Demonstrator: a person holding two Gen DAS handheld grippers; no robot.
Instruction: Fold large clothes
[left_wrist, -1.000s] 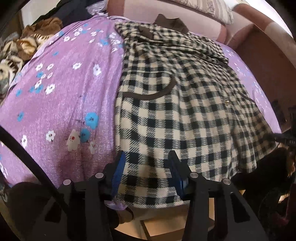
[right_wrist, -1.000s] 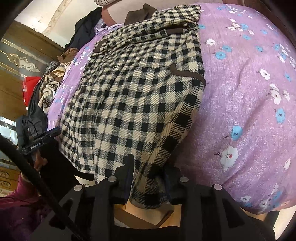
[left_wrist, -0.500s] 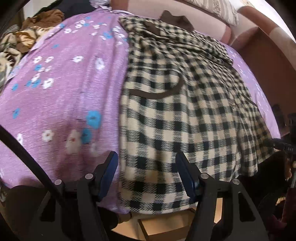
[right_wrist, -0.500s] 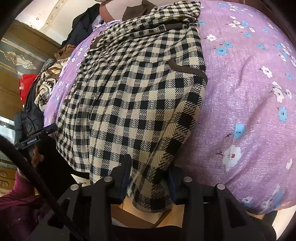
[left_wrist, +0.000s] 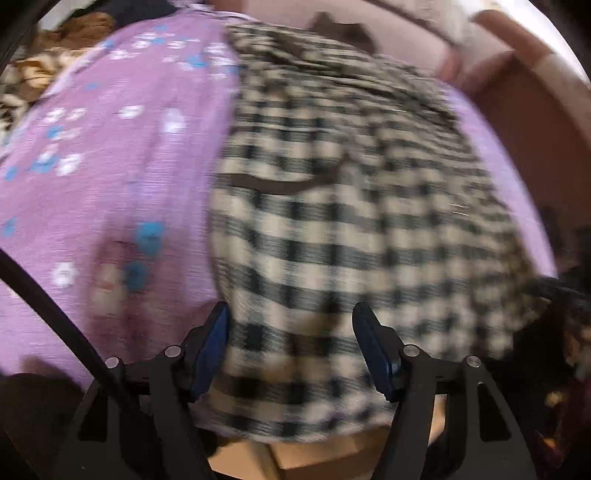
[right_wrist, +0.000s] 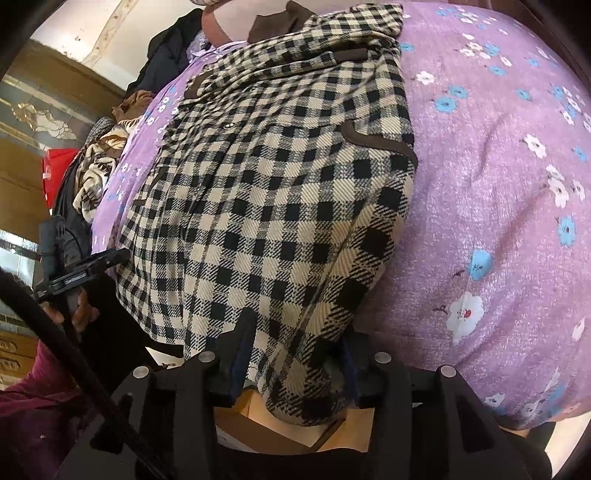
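A black-and-cream checked coat (left_wrist: 351, 203) with brown trim lies spread on a bed with a purple flowered sheet (left_wrist: 110, 166); its hem hangs over the near edge. My left gripper (left_wrist: 290, 314) sits over the hem's left corner. Its jaws are opening, and the blue pads (left_wrist: 216, 339) stand wide of the cloth. The left wrist view is blurred. In the right wrist view the coat (right_wrist: 277, 184) drapes down between the fingers of my right gripper (right_wrist: 297, 328). Its jaws are opening too, and the folded right corner of the hem hangs loosely between them, hiding the right fingertip.
A pile of other clothes (right_wrist: 96, 173) lies at the bed's far left side, and a pink padded headboard (left_wrist: 406, 33) stands behind the coat. A hand holding the left gripper's handle (right_wrist: 81, 273) shows low left in the right wrist view. Wooden floor (left_wrist: 314, 458) lies below the bed edge.
Both grippers' jaws have spread wider around the coat's hem. The hem has dropped loose between them. The left wrist view has turned a little and gone blurry.
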